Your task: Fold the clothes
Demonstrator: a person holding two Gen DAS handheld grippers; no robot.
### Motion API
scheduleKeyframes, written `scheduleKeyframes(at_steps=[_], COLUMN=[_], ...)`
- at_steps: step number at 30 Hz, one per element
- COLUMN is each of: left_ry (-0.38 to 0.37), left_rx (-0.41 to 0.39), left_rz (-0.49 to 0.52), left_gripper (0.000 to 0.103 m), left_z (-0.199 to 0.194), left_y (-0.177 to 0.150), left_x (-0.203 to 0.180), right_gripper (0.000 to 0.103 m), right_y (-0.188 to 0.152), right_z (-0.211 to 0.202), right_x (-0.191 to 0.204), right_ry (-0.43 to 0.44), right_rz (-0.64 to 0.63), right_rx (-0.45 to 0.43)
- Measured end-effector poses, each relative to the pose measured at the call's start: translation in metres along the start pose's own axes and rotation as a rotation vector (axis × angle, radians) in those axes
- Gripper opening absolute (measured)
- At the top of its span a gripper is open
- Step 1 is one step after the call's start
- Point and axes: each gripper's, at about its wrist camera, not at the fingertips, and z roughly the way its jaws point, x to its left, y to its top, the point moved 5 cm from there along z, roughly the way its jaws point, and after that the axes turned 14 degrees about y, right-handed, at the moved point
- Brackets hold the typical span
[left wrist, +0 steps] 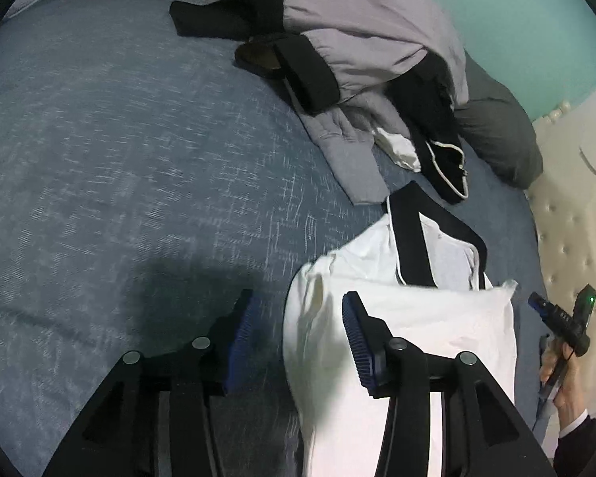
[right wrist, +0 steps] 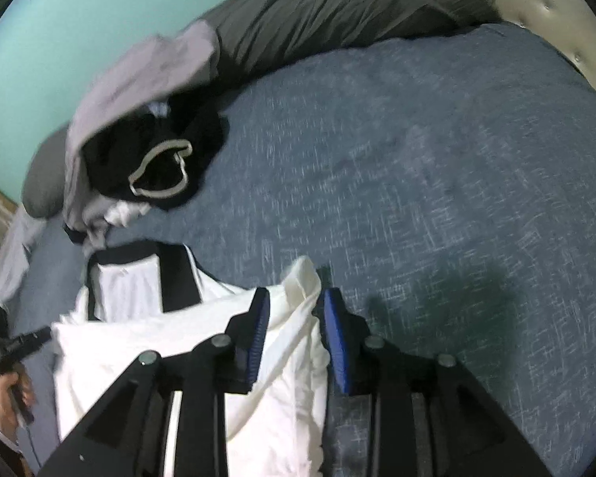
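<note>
The white garment (left wrist: 397, 330) with black bands lies on the blue bedspread (left wrist: 119, 159), folded over on itself, with its black-edged collar end pointing toward the pile of other clothes. The left gripper (left wrist: 298, 342) hangs low over the left edge of this garment. Its jaws stand apart; one blue pad is above the bedspread and the other is above the white cloth, and nothing is pressed between them. The right gripper (right wrist: 294, 334) is at the opposite edge. A raised fold of the white garment (right wrist: 298, 298) stands between its two blue pads, but the pads are apart and do not squeeze it, so the cloth is released.

Farther back on the bed there is a heap with a grey jacket (left wrist: 369, 31) and a black garment with white piping (left wrist: 445, 167) beside it. A dark grey pillow (right wrist: 337, 8) lies along the turquoise wall (right wrist: 79, 20). A padded cream headboard (left wrist: 568, 218) is at the side.
</note>
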Motion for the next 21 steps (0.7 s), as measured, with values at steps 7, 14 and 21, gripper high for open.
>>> scheduleKeyframes(at_steps=[7,14,21], left_ry=[-0.024,-0.067,-0.094], left_rx=[0.036,0.073,0.104], left_rz=[0.031,0.000,0.002], left_gripper=[0.048,0.048,0.048], left_z=[-0.038,-0.064,-0.072], left_y=[-0.059,-0.126,-0.179], left_x=[0.011,0.023,0.021], right_gripper=[0.029,0.030,0.037], right_y=[-0.040,-0.124,-0.183], right_z=[-0.046,-0.084,-0.097], right_x=[-0.001,-0.001,0.000], right_ry=[0.060,0.113,0.146], right_rz=[0.038,0.076,0.126], right_rx=[0.040,0.086,0.103])
